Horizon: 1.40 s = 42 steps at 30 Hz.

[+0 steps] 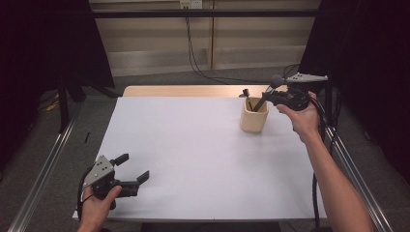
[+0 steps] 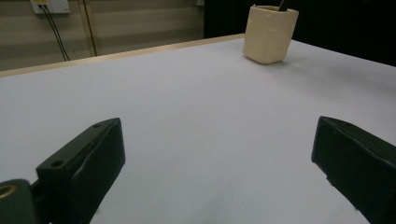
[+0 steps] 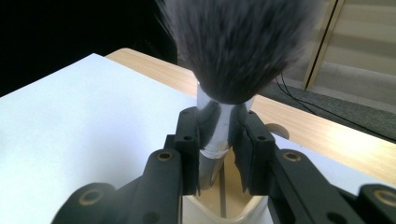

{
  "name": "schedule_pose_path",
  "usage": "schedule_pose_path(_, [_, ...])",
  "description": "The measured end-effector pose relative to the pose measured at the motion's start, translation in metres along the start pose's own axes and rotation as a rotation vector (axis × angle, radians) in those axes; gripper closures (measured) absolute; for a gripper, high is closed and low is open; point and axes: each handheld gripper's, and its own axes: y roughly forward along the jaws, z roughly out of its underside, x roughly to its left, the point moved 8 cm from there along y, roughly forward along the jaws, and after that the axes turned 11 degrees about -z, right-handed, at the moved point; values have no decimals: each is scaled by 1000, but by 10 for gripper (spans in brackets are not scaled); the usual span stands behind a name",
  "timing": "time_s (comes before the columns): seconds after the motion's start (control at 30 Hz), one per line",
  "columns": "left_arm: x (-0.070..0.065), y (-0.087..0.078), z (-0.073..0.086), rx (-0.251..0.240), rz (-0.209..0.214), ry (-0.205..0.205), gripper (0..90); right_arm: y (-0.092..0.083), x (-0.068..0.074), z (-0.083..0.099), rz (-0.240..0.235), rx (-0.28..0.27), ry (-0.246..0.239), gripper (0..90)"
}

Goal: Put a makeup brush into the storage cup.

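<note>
A white surface (image 1: 193,159) is covering most of the wooden tabletop, whose bare strip (image 1: 183,91) is showing along the far edge. A grey floor and a pale wall panel with dark cables are lying beyond that edge.

Near the far right corner of the surface, a cream cup (image 1: 254,116) is standing upright; in the left gripper view the same cup (image 2: 270,33) is appearing at the top, well apart from the left tongs, with a dark stem rising from its mouth.

At the near left corner, the left hand (image 1: 99,203) is holding the left tongs (image 1: 131,167) low over the surface, their jaws spread wide with nothing between them; the left gripper view is showing bare white surface between the two black jaws.

Over the far right corner, the right hand (image 1: 304,118) is holding the right tongs (image 1: 263,99) just above and beside the cup's rim, angled down toward it. These tongs are pinching a makeup brush (image 3: 219,116) by its silver ferrule: in the right gripper view the pads are pressing on both sides of the metal, the dark bristle head is fanning out above them, and the handle is running down into the cup's open mouth (image 3: 224,205). In the high view the brush (image 1: 261,102) is leaning, its lower end inside the cup.
</note>
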Motion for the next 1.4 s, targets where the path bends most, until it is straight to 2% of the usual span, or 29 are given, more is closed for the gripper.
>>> schedule_pose_path(0.5, [1, 1, 0, 4, -7, 5, 26, 13, -5, 19, -4, 35, 24, 725])
schedule_pose_path(0.63, [0, 1, 0, 5, -4, -7, 26, 16, -6, 22, -4, 41, 23, 725])
schedule_pose_path(0.7, [0, 1, 0, 6, -2, 3, 26, 17, -6, 24, 0, 49, 21, 725])
schedule_pose_path(1.2, [1, 1, 0, 3, -6, -1, 24, 28, -8, 33, -3, 61, 39, 725])
schedule_pose_path(1.4, [2, 2, 0, 6, -10, -3, 24, 30, -8, 40, -11, 48, 61, 725])
